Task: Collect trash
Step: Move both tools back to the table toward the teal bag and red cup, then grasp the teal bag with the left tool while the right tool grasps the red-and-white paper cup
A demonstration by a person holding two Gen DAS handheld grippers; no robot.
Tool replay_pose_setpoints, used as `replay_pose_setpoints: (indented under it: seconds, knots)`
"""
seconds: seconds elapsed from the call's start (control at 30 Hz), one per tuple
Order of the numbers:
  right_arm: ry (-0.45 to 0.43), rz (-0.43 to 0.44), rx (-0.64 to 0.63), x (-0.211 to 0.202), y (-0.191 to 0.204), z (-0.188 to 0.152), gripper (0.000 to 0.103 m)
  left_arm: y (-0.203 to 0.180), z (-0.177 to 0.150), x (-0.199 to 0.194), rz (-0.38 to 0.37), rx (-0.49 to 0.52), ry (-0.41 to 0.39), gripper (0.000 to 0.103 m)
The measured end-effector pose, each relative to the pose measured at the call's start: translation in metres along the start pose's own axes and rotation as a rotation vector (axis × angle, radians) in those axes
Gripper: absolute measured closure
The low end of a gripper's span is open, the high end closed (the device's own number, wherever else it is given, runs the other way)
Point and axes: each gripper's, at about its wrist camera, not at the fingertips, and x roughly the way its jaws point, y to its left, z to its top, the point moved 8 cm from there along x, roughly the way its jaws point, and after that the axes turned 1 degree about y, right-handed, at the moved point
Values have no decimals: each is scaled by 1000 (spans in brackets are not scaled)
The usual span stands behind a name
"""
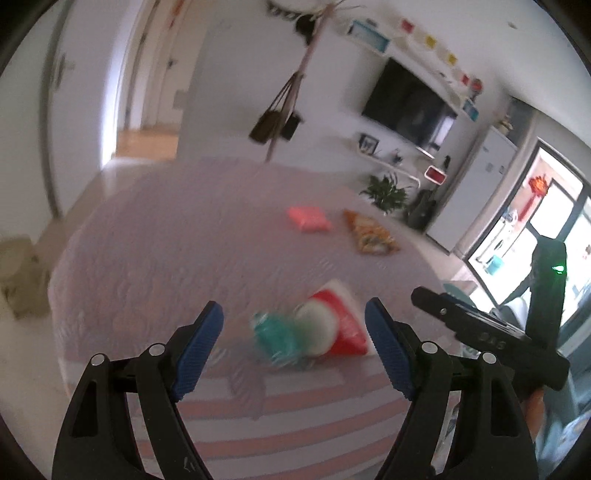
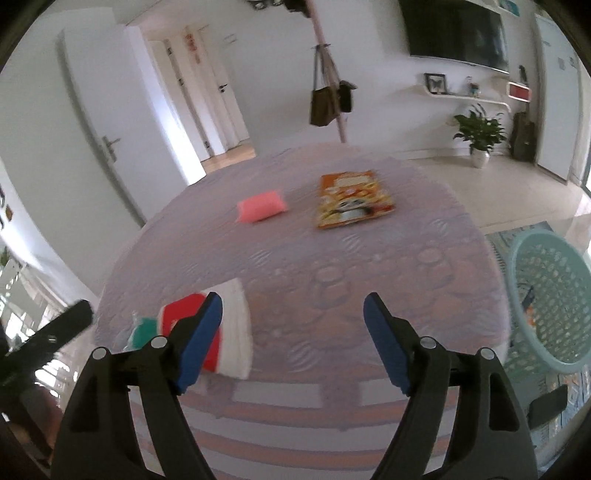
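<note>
Both grippers hang over the near edge of a bed point(image 2: 369, 258) with a pale purple cover. The left gripper point(image 1: 293, 328) has its blue fingers point(image 1: 201, 343) wide apart, and nothing is between them that they touch. The right gripper point(image 2: 293, 325) has its fingers apart too, with only the bed cover showing in the gap.

Just past the left gripper lie a red and white packet point(image 1: 343, 321) and a small green wrapper point(image 1: 275, 338), touching each other, near the bed's front edge. They look blurry. In the right view they sit to the left, partly behind the left finger.

Beside the bed on the right stands a light green basket point(image 2: 546, 295) with holes in its wall. Something orange shows inside it.

Farther out on the bed lie a pink packet point(image 2: 262, 206) and an orange snack bag point(image 2: 352, 199), near each other but not touching.

Behind the bed are a coat stand with bags point(image 2: 328, 99), a green plant point(image 2: 478, 133) in a white pot and a dark TV point(image 2: 454, 33) on the wall.
</note>
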Motion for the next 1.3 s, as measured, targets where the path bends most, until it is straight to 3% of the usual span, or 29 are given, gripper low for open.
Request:
replay_pose_setpoints:
  seconds: [0.13,0.37,0.47,0.83,1.3]
  knots:
    - [25,36,-19,7,20,-7,28,11,-9,25,-62,-38,84,36]
    - [16,27,-42,8,33,-10,28,21,-23,48,-120,-101,140,51]
    - [31,34,-34,12,36,-11,28,12,-34,56,-127,-98,162,74]
    - [122,72,-99,53,65,-26,24,52,-31,38,-93,-168,71,75]
    - [163,95,-87,63,72,-29,19,67,-38,43,-146,-217,32,74]
